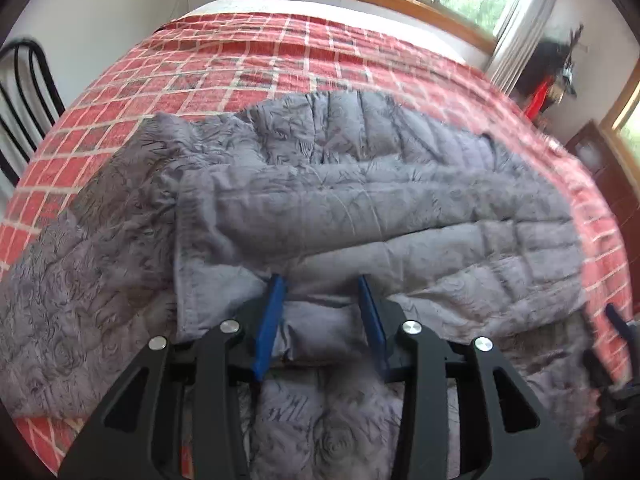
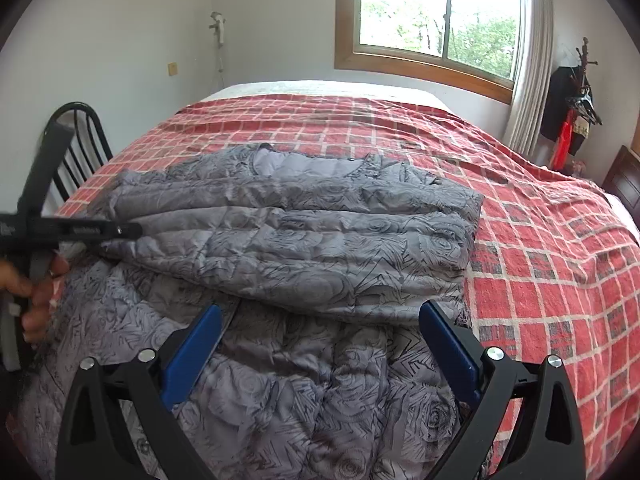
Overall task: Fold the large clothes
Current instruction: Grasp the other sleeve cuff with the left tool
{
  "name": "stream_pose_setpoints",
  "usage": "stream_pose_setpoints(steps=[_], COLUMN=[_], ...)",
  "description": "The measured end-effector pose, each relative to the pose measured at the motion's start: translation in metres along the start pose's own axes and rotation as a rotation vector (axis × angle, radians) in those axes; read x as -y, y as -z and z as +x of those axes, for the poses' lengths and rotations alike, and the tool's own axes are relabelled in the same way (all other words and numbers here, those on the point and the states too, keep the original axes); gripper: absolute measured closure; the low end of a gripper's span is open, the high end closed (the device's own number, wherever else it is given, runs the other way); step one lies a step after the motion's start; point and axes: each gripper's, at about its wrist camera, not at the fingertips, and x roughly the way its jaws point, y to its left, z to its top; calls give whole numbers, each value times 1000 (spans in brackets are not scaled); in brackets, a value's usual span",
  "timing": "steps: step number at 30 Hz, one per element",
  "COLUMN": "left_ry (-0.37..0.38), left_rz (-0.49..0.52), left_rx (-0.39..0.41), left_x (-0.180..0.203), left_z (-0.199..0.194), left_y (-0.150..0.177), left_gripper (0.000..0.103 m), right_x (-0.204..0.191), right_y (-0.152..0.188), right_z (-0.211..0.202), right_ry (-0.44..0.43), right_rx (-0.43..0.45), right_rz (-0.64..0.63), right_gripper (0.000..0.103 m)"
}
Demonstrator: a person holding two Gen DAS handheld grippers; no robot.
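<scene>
A grey quilted jacket (image 1: pixel 320 184) with a rose print lies spread on the red checked bedspread (image 1: pixel 240 64). One sleeve (image 2: pixel 304 248) is folded across its body. My left gripper (image 1: pixel 320 280) sits low on the near part of the jacket. Its blue fingers (image 1: pixel 272 320) stand apart, and a loose fold of grey fabric lies between them without being pinched. My right gripper (image 2: pixel 322 308) hovers wide open over the jacket's (image 2: pixel 304 380) near right part, with nothing held. In the right wrist view a hand (image 2: pixel 36 292) holds the left gripper's handle at the left edge.
A black metal chair (image 2: pixel 76 148) stands beside the bed on the left. A window (image 2: pixel 436 12) with a curtain (image 2: pixel 528 80) is behind the bed, and a coat stand (image 2: pixel 572 108) at the right. Bare bedspread (image 2: pixel 560 260) lies beyond and to the right of the jacket.
</scene>
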Motion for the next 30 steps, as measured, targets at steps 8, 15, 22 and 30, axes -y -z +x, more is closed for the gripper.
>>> stream_pose_setpoints(steps=[8,15,22,30], left_ry=[-125,-258,-291,-306], left_rz=[-176,-500,-659,-651], left_rx=[118,141,159,124], left_x=[-108,-253,-319,-322], left_z=[-87,-156,-176,-154], left_y=[28,109,136,135], left_gripper=[17,16,16,53], right_x=[-17,-29,-46,-56], right_y=[2,3,6,8], right_z=[-7,-8,-12,-11], right_ry=[-79,-138,-163,-138], right_rx=[27,37,38,21], right_rz=[-21,-45,-83,-119], right_gripper=[4,4,4,4])
